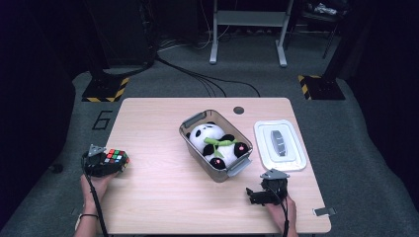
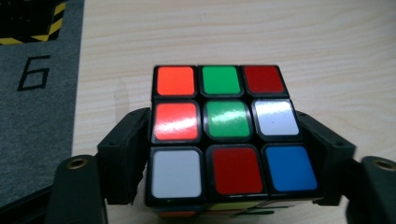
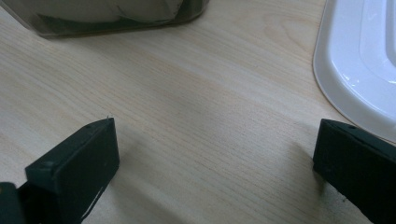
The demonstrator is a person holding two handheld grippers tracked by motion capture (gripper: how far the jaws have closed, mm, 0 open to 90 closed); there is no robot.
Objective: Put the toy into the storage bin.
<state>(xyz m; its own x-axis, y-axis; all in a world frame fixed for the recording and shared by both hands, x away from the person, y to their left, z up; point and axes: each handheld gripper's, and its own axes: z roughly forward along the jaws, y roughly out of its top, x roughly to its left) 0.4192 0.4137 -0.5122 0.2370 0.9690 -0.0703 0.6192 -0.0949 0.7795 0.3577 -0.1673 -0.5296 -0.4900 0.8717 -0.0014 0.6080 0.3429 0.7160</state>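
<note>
Setting: lab or test bay. My wooden surface stands on grey carpet marked with a taped "6"; yellow-black hazard-striped base plates far left and right; black cables trailing to a metal frame beyond.
</note>
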